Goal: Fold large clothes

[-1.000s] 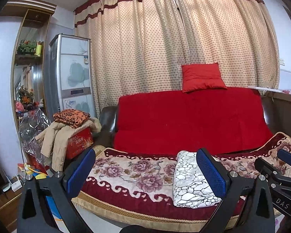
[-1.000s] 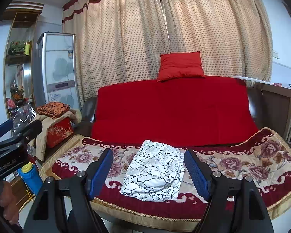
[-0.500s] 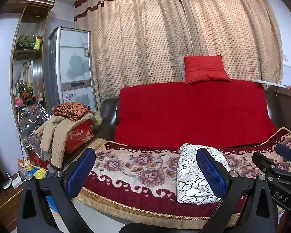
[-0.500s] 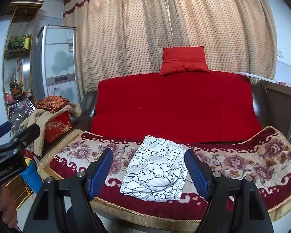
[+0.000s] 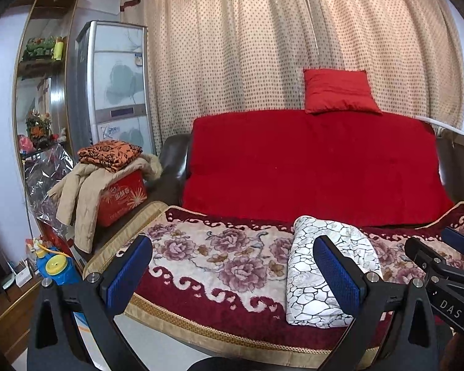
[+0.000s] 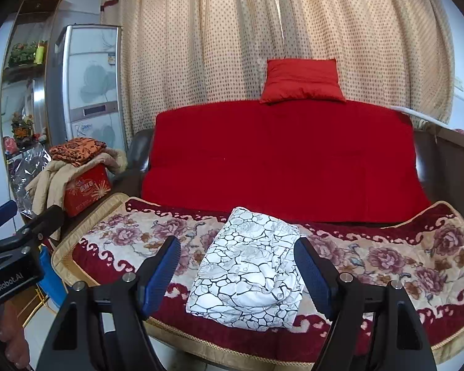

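A folded white garment with a black crackle pattern lies on the floral blanket that covers the sofa seat, near its front edge. It also shows in the left wrist view. My right gripper is open and empty, held back from the sofa with the garment framed between its blue pads. My left gripper is open and empty, off to the garment's left. The right gripper's tip shows in the left wrist view.
The sofa back is draped in red cloth with a red cushion on top. A red box piled with a beige coat and orange cloth stands at the left, by a fridge. A blue bottle stands on the floor.
Both grippers have tilted downward and drawn slightly back, so the sofa sits higher in view. The garment has not moved. Both stay open.
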A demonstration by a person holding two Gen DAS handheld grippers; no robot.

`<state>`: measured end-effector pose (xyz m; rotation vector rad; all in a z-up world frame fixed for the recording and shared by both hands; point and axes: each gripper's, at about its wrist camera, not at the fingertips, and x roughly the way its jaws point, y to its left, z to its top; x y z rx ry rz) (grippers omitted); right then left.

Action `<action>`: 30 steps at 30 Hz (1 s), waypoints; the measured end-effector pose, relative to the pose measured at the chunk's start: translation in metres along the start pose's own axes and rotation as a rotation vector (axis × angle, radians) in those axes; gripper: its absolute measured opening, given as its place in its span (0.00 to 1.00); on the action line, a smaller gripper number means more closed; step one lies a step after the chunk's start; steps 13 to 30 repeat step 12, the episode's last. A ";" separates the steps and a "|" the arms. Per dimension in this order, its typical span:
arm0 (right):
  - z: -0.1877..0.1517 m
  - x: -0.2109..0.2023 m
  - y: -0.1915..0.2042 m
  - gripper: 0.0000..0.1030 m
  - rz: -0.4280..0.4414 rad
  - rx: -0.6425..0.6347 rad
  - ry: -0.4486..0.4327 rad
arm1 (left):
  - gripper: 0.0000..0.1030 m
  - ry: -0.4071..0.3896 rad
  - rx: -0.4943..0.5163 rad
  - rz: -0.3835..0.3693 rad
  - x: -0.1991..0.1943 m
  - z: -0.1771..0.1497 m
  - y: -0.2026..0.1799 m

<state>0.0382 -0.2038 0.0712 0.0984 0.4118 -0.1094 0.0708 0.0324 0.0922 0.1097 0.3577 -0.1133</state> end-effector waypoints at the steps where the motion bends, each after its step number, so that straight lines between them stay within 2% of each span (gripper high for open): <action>1: 0.000 0.005 -0.001 0.77 0.001 0.003 0.005 | 1.00 0.006 0.001 0.000 0.005 0.000 -0.001; 12: 0.002 0.068 -0.024 0.77 -0.001 0.049 0.084 | 1.00 0.053 0.018 -0.015 0.062 0.007 -0.026; 30: 0.002 0.068 -0.024 0.77 -0.001 0.049 0.084 | 1.00 0.053 0.018 -0.015 0.062 0.007 -0.026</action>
